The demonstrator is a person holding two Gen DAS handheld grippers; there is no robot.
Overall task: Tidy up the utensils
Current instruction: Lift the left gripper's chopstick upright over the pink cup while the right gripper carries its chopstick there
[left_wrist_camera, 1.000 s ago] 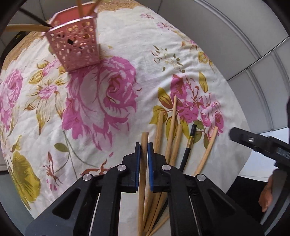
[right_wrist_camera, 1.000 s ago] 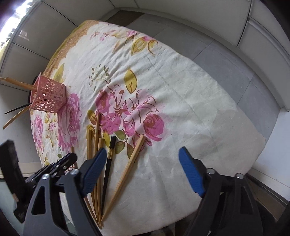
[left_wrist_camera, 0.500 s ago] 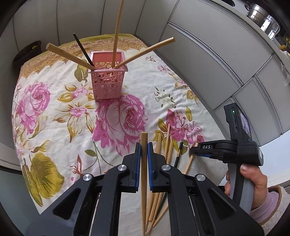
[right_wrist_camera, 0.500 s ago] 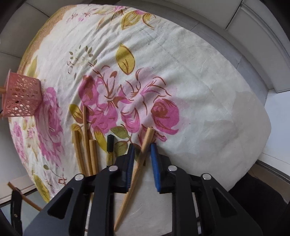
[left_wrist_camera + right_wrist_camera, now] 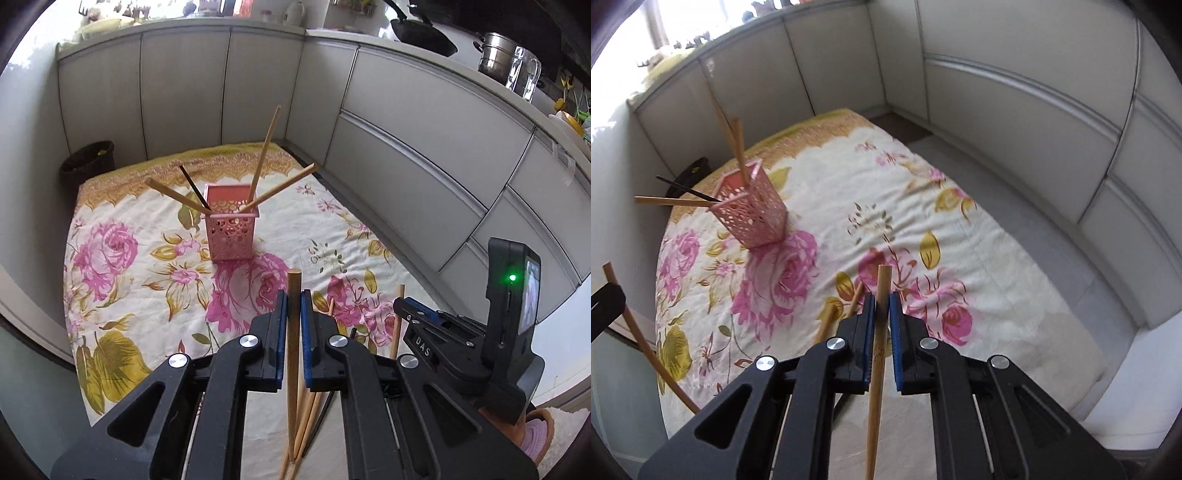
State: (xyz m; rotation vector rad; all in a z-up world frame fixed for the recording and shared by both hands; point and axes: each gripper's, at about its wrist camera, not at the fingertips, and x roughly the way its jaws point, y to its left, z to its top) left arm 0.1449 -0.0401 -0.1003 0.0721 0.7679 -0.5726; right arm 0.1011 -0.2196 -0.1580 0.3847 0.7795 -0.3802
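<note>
A pink perforated holder (image 5: 231,232) (image 5: 753,218) stands on the floral cloth (image 5: 129,280), with several chopsticks fanning out of it. My left gripper (image 5: 293,297) is shut on a wooden chopstick (image 5: 294,284), raised above the cloth's near edge. A few loose chopsticks (image 5: 308,421), one of them black, lie below it. My right gripper (image 5: 882,299) is shut on another wooden chopstick (image 5: 883,280), also lifted off the cloth. The left wrist view shows the right gripper (image 5: 404,306) at the right with its chopstick (image 5: 398,321). Two loose chopsticks (image 5: 827,325) lie left of it.
Grey cabinet fronts (image 5: 406,155) wrap around the table's far and right sides. A black bin (image 5: 88,162) stands at the far left corner. Pots (image 5: 495,55) sit on the counter above. The left gripper's edge (image 5: 605,302) shows at the far left of the right wrist view.
The right gripper went from open to shut on a wooden chopstick and lifted it. The left gripper rose and tilted up with its chopstick, bringing the holder into fuller view.
</note>
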